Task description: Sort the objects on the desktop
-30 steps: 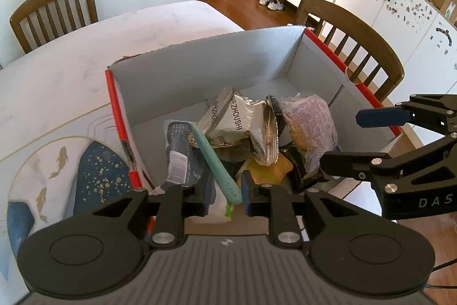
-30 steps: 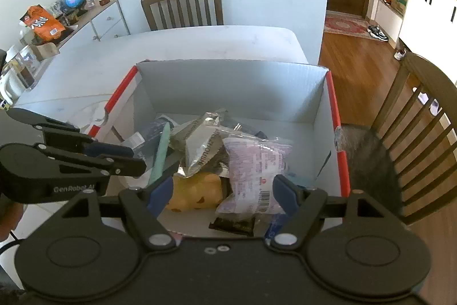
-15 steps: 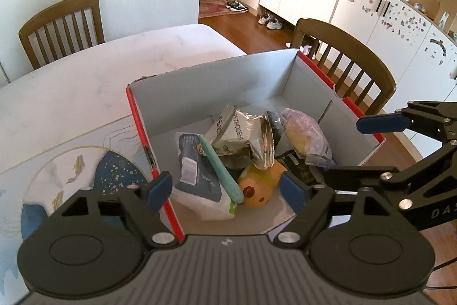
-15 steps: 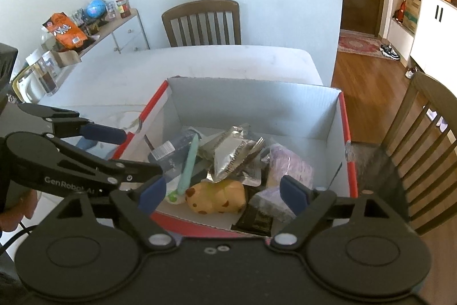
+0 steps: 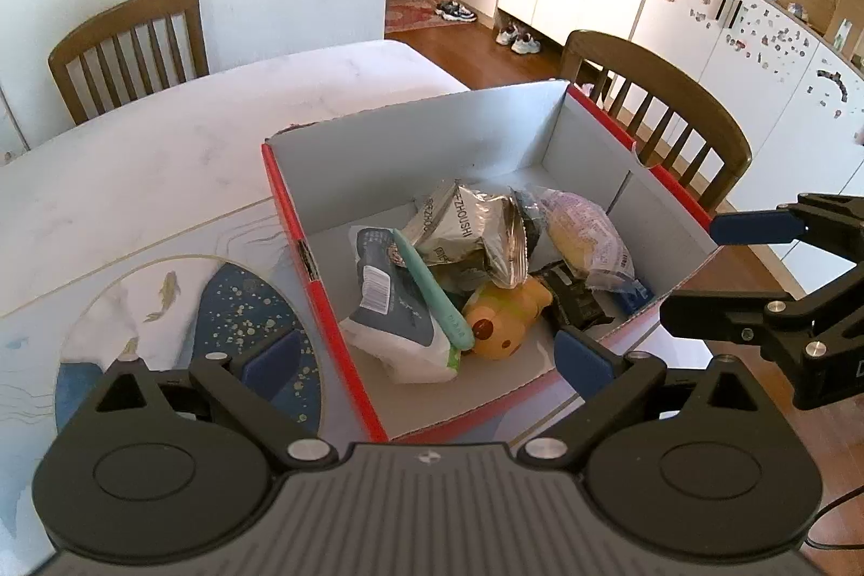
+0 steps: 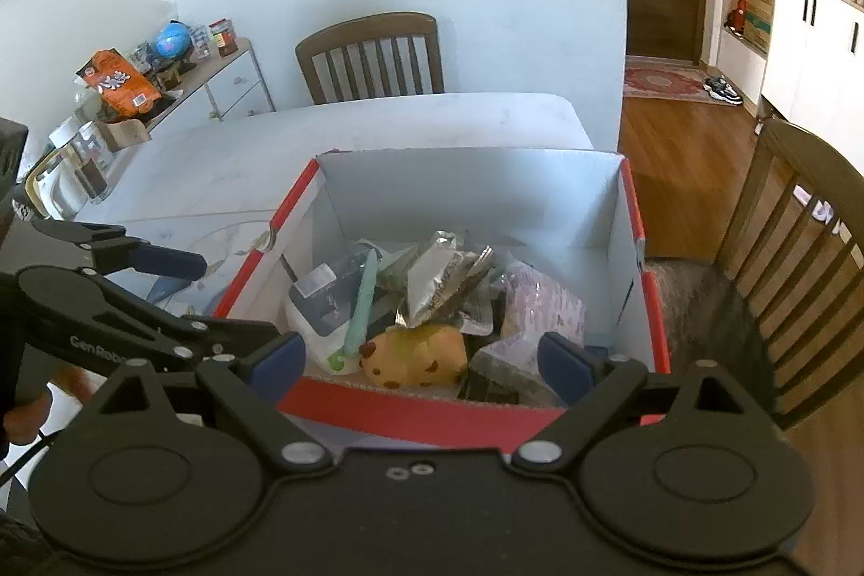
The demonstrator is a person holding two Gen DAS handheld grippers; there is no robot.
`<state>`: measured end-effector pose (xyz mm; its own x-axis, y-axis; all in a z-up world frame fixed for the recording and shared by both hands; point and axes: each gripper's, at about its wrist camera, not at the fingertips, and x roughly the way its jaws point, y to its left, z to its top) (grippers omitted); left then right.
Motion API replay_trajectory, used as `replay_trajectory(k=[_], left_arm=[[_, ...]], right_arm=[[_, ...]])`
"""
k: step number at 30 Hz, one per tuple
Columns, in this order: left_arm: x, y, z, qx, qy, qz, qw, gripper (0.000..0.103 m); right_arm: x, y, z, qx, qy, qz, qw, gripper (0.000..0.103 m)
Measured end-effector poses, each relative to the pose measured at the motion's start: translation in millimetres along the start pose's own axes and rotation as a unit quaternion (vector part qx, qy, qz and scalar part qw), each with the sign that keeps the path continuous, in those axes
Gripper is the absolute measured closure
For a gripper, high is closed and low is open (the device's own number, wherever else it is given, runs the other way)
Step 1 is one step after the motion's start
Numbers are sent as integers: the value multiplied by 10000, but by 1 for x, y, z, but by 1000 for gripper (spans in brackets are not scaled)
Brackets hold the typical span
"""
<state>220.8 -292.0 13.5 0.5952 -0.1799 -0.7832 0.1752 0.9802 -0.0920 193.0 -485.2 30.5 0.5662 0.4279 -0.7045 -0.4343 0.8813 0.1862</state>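
Note:
A red-edged cardboard box [image 5: 291, 209] [image 6: 629, 219] stands on the table. In it lie a silver snack bag [image 5: 470, 230] [image 6: 437, 279], a teal toothbrush [image 5: 432, 300] [image 6: 363, 300], a dark blue-white pouch [image 5: 386, 306] [image 6: 318, 306], a yellow spotted toy [image 5: 502, 322] [image 6: 416, 354], a purple-printed bag [image 5: 586, 238] [image 6: 545, 306] and a black packet [image 5: 575, 300]. My left gripper [image 5: 426, 360] [image 6: 200, 300] is open and empty, above the box's near left corner. My right gripper [image 6: 421, 360] [image 5: 696, 273] is open and empty, above the box's near right side.
The box sits by a placemat with fish and blue patches [image 5: 178, 306] on a white marble table [image 5: 162, 144]. Wooden chairs stand at the far side [image 6: 372, 58] and at the right [image 6: 799, 263]. A side cabinet with clutter [image 6: 162, 74] is at the far left.
Both grippers have pulled back and up from the box. My left gripper went from nearly closed to wide open, and the items lie loose in the box.

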Motion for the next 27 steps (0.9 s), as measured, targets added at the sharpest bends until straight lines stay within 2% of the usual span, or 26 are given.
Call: replay_trajectory(k=[7,14,27], left_arm=[[-10,5,-7,-128,-118,13,9998,2],[-14,0,-15,44,-134,160,9998,2],[-16,-6,-26,177,-103,171,9996,2]], right_arm=[[-4,5,-7,44,-45,-21,10000,10],[-6,8,-12,76,-26,-16,10000,10],[-4,9,-18,128,22,44,9999,10]])
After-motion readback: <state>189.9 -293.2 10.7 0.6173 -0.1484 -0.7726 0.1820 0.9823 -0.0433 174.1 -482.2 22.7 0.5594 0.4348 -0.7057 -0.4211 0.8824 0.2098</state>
